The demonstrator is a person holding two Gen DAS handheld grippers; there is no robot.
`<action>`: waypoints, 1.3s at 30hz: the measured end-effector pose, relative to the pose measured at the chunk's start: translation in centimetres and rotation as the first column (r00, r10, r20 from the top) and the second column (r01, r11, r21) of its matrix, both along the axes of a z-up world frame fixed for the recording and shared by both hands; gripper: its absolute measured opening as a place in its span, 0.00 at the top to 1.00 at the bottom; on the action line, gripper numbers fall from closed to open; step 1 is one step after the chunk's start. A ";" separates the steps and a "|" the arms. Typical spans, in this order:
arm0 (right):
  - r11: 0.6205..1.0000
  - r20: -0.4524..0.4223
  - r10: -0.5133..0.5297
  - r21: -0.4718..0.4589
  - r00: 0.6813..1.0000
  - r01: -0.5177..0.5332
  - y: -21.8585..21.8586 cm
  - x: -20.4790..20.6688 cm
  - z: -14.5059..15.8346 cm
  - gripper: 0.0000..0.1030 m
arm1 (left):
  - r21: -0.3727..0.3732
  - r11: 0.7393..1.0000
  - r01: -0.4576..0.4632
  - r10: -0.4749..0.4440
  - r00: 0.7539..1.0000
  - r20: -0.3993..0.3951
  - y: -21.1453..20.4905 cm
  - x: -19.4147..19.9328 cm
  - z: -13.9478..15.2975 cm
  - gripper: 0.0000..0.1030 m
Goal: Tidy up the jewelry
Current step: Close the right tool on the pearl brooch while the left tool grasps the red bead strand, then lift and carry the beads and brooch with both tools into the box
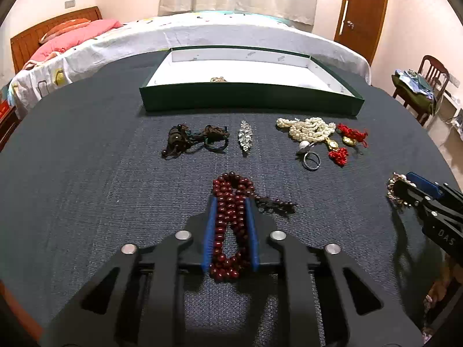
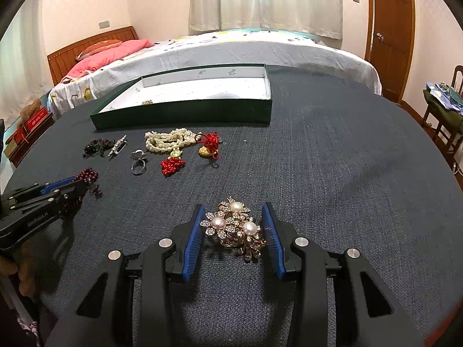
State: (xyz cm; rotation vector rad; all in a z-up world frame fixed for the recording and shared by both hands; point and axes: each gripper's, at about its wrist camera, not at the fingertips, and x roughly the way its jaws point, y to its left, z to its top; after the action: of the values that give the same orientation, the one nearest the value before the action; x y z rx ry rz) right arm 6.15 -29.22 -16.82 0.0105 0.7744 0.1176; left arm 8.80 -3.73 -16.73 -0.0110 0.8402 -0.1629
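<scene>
On the dark fabric worktop we see, farthest left in the row before the box, a tangle of dark brown cord jewelry, then a slim rhinestone clip lying alone just to its right. Right of that sits a heap of pearl strands touching a silver ring and red knotted charms with gold pendants. Behind them all stands the shallow green box, white inside, with one small gold piece resting near its front wall.

Our left tongs are closed in on a dark red bead bracelet, the blue pads pressing its coils from both sides; its small tassel trails off to the right on the worktop.

Our right tongs are spread, the pads standing either side of a gold flower brooch with three pearls; the right pad looks to be just at its edge, the left one a little apart. The brooch lies on the worktop, well apart from the box.
</scene>
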 end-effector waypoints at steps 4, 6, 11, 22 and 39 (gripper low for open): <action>1.000 0.006 0.002 0.002 1.000 -0.002 0.1 -0.1 0.3 0.60 | -0.003 1.000 0.000 0.000 1.000 0.003 0.0 0.0 0.2 0.85; 1.000 0.007 0.003 0.003 1.000 -0.003 0.2 -0.1 0.3 0.60 | 0.000 1.000 0.000 0.000 1.000 0.011 0.0 -0.1 0.3 0.85; 1.000 0.015 0.003 0.010 1.000 -0.003 0.2 -0.1 0.6 0.60 | 0.008 1.000 -0.003 0.002 0.999 0.038 0.1 -0.3 1.3 0.94; 1.000 0.020 0.007 0.016 1.000 -0.008 0.1 -0.1 0.7 0.60 | 0.007 1.000 0.000 0.000 0.998 0.056 0.2 -0.3 2.0 0.94; 0.999 0.060 0.008 0.034 0.998 -0.010 0.1 -0.2 2.5 0.60 | 0.000 1.000 0.001 0.000 0.990 0.141 0.3 -0.8 5.3 0.94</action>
State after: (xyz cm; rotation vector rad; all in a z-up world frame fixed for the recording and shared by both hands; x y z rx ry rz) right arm 5.99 -29.16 -14.33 0.0358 0.7131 0.1392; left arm 7.99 -3.43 -11.45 0.0003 0.6987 -0.1625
